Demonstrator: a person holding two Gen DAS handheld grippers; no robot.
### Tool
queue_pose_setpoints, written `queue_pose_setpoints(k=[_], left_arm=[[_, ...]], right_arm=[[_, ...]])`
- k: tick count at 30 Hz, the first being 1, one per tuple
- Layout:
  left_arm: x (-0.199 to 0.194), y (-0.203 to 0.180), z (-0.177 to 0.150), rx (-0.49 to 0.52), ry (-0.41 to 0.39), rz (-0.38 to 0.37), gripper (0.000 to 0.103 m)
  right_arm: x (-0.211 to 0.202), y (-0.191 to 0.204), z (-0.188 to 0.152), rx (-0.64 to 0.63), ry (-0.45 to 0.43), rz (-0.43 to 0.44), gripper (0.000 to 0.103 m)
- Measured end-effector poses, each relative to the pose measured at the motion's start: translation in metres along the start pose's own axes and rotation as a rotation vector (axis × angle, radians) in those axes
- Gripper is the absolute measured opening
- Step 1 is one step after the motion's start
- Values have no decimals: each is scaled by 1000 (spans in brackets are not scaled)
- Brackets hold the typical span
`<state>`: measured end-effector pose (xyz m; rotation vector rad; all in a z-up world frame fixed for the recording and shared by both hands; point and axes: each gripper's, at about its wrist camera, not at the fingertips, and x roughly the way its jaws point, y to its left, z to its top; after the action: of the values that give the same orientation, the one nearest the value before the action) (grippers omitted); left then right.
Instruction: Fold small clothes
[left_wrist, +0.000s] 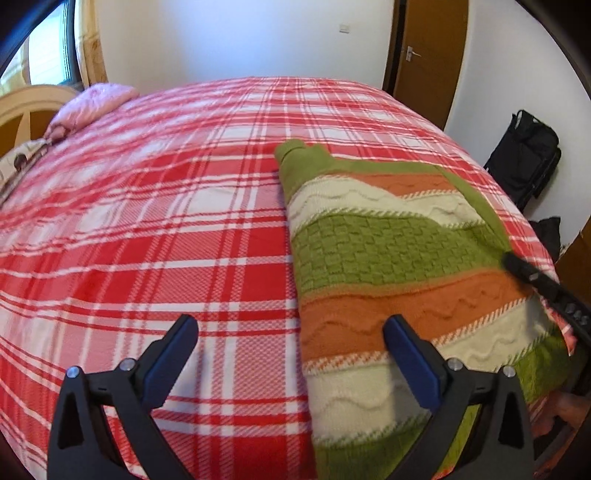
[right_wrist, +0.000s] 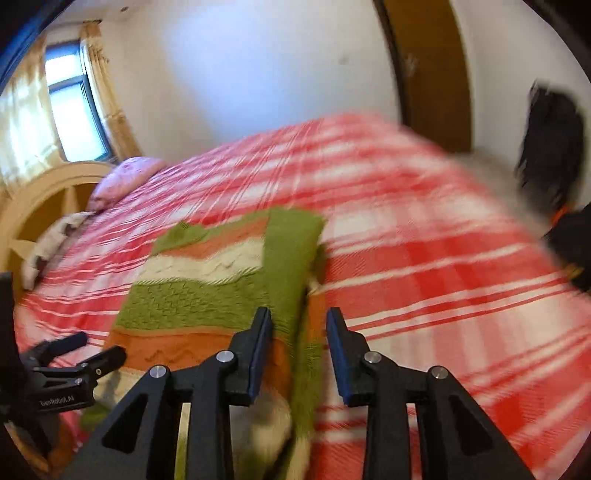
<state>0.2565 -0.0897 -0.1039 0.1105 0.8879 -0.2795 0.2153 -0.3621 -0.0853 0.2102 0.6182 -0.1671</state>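
A small knitted sweater (left_wrist: 388, 266) with green, orange and cream stripes lies partly folded on the red plaid bedspread (left_wrist: 166, 221). Its green sleeve is folded over the body along the right edge (right_wrist: 291, 266). My left gripper (left_wrist: 291, 328) is open and empty, low over the sweater's left edge; it also shows in the right wrist view (right_wrist: 96, 350). My right gripper (right_wrist: 299, 321) is open and empty just above the folded sleeve; its finger shows at the sweater's right side (left_wrist: 524, 269). The right wrist view is blurred.
A pink pillow (left_wrist: 92, 103) and crumpled cloth (left_wrist: 22, 162) lie by the wooden headboard (left_wrist: 22, 107) at the far left. A black bag (left_wrist: 524, 155) stands on the floor beyond the bed's right edge. A wooden door (left_wrist: 424, 55) is behind.
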Motion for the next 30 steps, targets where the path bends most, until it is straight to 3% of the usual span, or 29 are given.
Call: queue_pose_setpoints(k=[1,3,6,10,19,22,26,30], left_arm=[[-1,0,-2,4,-1,5,103],[1,-1,-3,1,5,12,103],[1,-2,-3,-7,11,20,103],[-1,-5,-5,6,25,40,103],[-7,-10,-27,58,37,81,103],[-9,-9,-28,63,43,74,103],[-15,-8,-26,77,36,65,103],[-25,-8,-11,87,3,24,102]], right_arm=[[-11,5,-1,-27,-19,-15,31],[-30,25,-11,-117,-21,44,31],[-32,45,-33,-193,60,104,31],[-10,42,-60,-168,147,97,31],[-9,21,-64,-92,160,97,29],[-22,19,-61,-81,176,107,29],[-45,20,-35,-67,80,132,29],[-26,26,1,-103,61,125,29]])
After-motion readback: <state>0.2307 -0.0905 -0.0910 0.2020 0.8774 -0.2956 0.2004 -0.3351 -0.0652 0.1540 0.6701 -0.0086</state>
